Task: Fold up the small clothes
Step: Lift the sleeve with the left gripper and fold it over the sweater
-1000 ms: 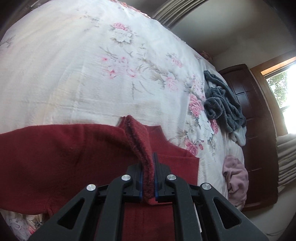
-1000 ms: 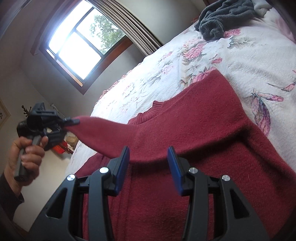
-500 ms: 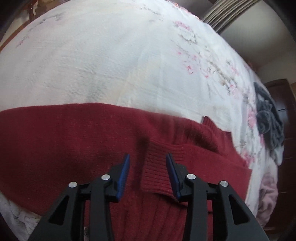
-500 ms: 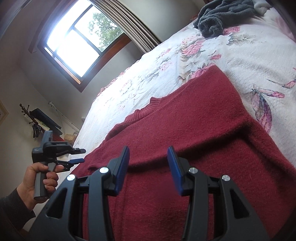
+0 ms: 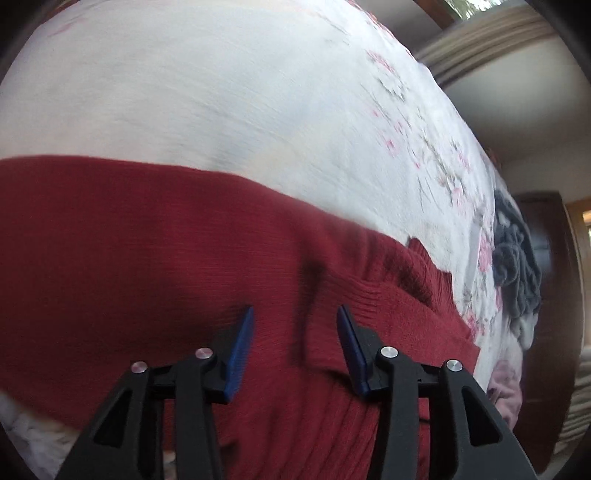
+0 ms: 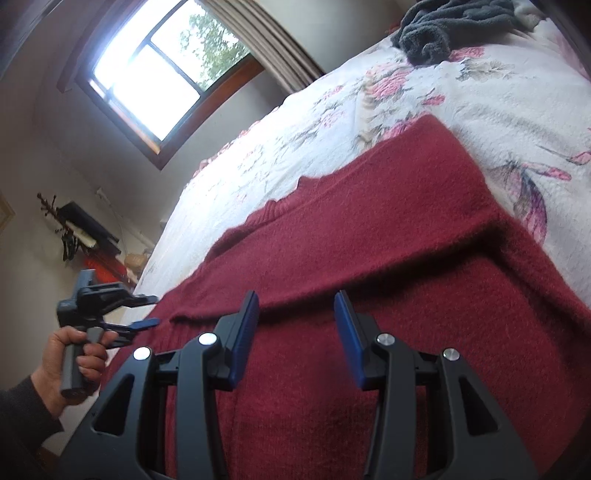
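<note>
A bedroom in a home. A bed [image 6: 498,96] with a white bedspread printed with pink flowers fills both views, with clothes lying on it: a red sweater [image 6: 369,258] and a grey garment [image 6: 436,26]. A wood-framed window [image 6: 155,74] with pleated curtains [image 6: 273,40] looks out on trees, and a dark wooden wardrobe [image 5: 546,236] stands by the bed.

The left black two-finger gripper with blue pads [image 5: 295,345] has its jaws wide apart, holding nothing. The right black two-finger gripper with blue pads [image 6: 296,338] gapes too. At lower left, a bare hand [image 6: 72,360] grips the left handle.
</note>
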